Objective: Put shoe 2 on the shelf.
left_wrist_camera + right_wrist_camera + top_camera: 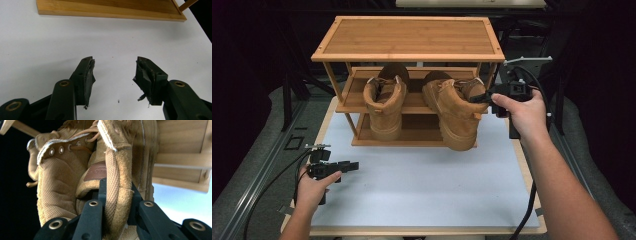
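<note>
At centre right of the high view, a tan boot (455, 112) is held by its heel collar in the closed jaws of the right gripper (484, 97), tilted at the shelf rack (408, 40), seemingly partly over the middle shelf. A second boot (385, 105) stands on that shelf. The left gripper (346, 165), lower left, is held half open and empty over the white mat (422, 175).

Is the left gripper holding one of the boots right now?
No, the left gripper has its jaws spread apart over the bare white tabletop, nothing between them.
</note>
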A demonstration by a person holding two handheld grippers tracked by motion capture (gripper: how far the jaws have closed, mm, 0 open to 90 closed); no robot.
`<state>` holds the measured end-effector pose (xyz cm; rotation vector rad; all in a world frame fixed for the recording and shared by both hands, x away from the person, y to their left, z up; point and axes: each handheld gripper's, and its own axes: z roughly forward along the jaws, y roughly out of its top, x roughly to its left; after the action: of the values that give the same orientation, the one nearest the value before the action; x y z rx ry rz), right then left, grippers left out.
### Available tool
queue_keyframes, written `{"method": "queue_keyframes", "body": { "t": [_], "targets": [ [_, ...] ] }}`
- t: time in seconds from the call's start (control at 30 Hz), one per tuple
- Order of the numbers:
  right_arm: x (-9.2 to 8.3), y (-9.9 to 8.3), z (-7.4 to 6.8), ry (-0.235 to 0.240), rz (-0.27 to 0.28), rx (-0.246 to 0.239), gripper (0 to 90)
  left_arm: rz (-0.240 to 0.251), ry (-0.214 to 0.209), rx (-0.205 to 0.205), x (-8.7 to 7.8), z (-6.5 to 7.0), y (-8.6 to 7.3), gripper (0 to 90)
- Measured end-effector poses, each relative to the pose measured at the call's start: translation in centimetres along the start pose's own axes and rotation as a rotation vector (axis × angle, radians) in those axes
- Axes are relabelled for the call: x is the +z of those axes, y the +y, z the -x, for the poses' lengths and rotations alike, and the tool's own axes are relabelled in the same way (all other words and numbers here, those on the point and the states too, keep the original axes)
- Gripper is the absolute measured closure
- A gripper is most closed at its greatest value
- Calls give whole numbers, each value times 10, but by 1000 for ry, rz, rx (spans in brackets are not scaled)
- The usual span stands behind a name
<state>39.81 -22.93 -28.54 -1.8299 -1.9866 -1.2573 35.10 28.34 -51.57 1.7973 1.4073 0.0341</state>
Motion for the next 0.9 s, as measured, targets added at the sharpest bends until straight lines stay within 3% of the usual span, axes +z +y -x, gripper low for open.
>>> {"method": "queue_keyframes", "body": {
  "t": [0.5,0.9],
  "targets": [
    [43,16,-8,5,98,55,792,2,-5,-1,1,-2,0,483],
    [63,3,-31,-8,157,26,740,1,-6,0,2,0,0,483]
  ]
}}
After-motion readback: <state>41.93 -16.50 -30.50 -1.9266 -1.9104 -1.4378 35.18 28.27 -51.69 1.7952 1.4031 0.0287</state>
